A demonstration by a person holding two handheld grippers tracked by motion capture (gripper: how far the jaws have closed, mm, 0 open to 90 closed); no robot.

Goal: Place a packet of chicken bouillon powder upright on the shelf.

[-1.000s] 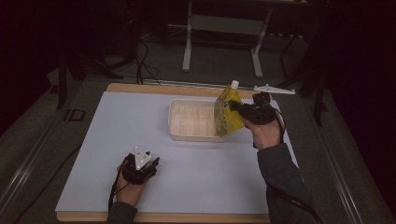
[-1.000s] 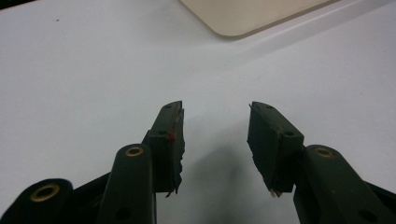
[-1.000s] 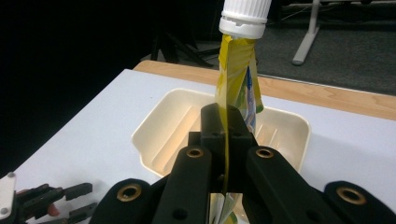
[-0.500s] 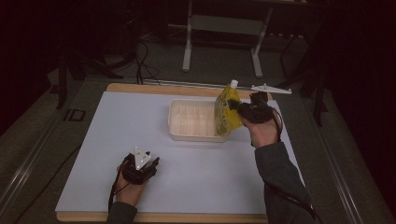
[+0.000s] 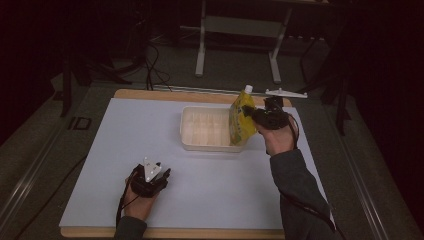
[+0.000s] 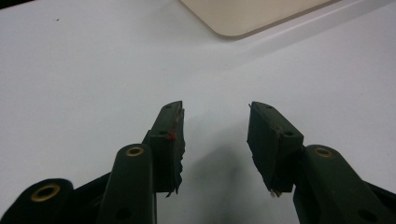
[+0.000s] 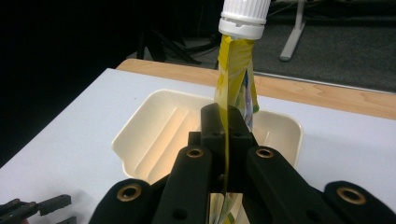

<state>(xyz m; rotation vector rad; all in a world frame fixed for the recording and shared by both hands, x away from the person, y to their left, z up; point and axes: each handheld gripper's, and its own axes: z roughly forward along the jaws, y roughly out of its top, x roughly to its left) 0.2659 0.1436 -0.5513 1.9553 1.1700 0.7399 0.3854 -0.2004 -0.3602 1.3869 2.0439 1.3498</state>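
While our right gripper (image 7: 224, 140) pinches the yellow pouch (image 5: 241, 122) upright over the tray (image 5: 205, 131), we judge it soft, floppy; grip near cap (image 7: 243, 17). Left gripper (image 6: 215, 140) open, empty, w/ nothing nearby.

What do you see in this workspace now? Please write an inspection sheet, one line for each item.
Surface: white board on a wooden table, bare apart from the tray.
Job's things: cream tray, open, ribbed inside; yellow pouch with white cap, upright over the tray's right end.
Clutter: nothing seen.
Grippers: left tongs open, nothing between the jaws, low over the board near the person's edge; right tongs shut on the pouch's edge, cap upward.
Cables: one trails from each gripper along the wrist; more lie on the floor beyond the table.
Surroundings: dark room, grey floor, metal stand legs behind the table.
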